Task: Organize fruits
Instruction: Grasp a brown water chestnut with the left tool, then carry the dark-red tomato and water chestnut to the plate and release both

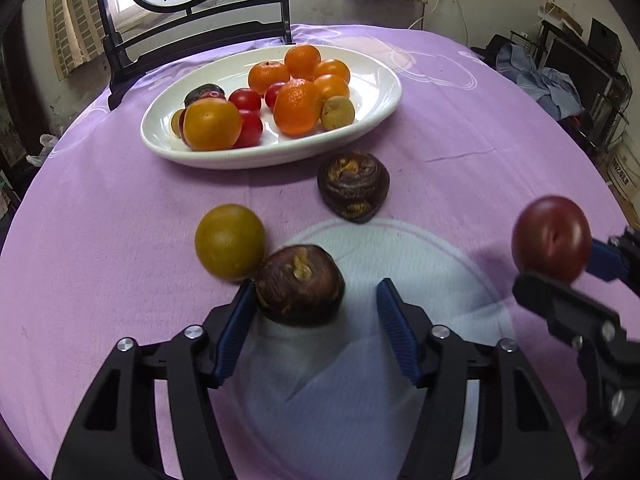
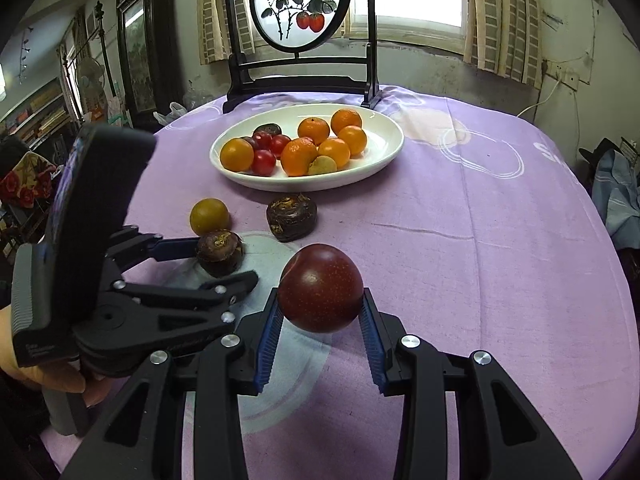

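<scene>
My right gripper [image 2: 320, 312] is shut on a dark red plum [image 2: 320, 288] and holds it above the purple cloth; the plum also shows in the left wrist view [image 1: 552, 238]. My left gripper [image 1: 316, 304] is open around a dark brown water chestnut [image 1: 300, 284], which touches its left finger and rests on the cloth. A yellow-green round fruit [image 1: 229, 241] lies just left of it. A second dark chestnut [image 1: 353, 186] lies farther ahead. A white oval plate [image 1: 372, 92] at the back holds several oranges and cherry tomatoes.
A black wooden stand with a round painted screen [image 2: 300, 4] stands behind the plate at the table's far edge. The table wears a purple cloth [image 2: 480, 240]. Clutter, shelves and clothes surround the table.
</scene>
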Motion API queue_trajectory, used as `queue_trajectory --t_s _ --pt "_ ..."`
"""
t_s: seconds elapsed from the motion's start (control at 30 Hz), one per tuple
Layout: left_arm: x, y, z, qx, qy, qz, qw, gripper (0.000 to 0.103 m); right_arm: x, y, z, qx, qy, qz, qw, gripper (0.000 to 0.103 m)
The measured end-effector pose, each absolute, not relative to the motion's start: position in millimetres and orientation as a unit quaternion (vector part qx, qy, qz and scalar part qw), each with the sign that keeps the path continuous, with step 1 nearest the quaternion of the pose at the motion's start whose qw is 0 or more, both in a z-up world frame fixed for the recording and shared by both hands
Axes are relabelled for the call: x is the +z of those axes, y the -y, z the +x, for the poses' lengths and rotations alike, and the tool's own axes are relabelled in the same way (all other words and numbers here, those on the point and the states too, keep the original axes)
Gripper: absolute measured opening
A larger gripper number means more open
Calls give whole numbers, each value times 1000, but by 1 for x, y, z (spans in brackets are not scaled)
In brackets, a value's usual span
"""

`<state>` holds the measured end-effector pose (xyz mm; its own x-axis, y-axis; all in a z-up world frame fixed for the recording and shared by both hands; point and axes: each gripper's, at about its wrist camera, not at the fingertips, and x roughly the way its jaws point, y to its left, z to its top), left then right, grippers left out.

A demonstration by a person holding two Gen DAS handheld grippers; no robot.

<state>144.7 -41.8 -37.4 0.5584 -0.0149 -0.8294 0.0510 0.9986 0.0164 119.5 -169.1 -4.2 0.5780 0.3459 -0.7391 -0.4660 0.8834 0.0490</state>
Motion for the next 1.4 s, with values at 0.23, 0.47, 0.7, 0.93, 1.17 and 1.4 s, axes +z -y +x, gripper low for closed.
queue_trajectory --t_s 0.23,0.47,0.7,0.93,1.17,1.4 --pt "-33 41 138 -23 -471 26 882 42 -5 170 120 229 -394 -75 887 39" --pt "-4 16 120 -21 -445 9 895 42 -5 171 122 232 -388 -59 890 39" --pt "47 -9 137 -3 -395 11 918 42 27 159 128 251 -359 -57 897 39" --pt "84 -26 184 27 -352 -2 936 42 54 126 170 252 -326 -93 906 39" --pt "60 -45 252 54 -384 -25 922 42 39 89 226 246 -334 -100 904 39" --pt "29 -58 287 68 -411 -43 908 42 15 72 265 244 -358 -95 896 40"
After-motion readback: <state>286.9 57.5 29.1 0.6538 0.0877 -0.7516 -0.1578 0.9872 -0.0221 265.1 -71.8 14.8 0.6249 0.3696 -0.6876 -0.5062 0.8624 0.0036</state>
